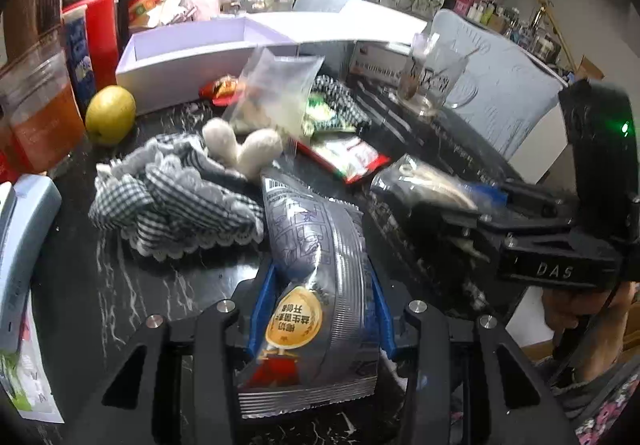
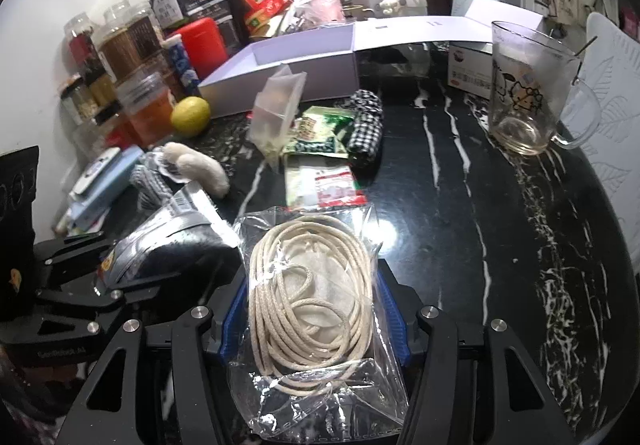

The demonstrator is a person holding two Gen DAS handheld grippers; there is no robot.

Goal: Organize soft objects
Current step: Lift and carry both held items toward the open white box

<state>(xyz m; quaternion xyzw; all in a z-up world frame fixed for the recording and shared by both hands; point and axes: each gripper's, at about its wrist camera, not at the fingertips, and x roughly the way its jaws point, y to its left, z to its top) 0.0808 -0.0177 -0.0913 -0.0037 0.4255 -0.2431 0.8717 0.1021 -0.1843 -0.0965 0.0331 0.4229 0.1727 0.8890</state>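
the surface (image 2: 440, 181) is crowded, with an open box (image 2: 280, 65) along its far edge, likely the bin for soft things. a checked cloth (image 1: 176, 201) and a plush (image 1: 240, 149) lie mid-surface. the left claw (image 1: 320, 309) is clenched on a silver pouch (image 1: 316, 261), the right claw (image 2: 316, 309) on a bagged cord (image 2: 312, 285), both apparently lifted for sorting.

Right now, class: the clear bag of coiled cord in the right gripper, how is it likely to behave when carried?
The clear bag of cord is probably floppy: its crinkled film sags past the right gripper at both ends. The glossy plastic may slip between the jaws. It looks light, holding only thin cord loops.
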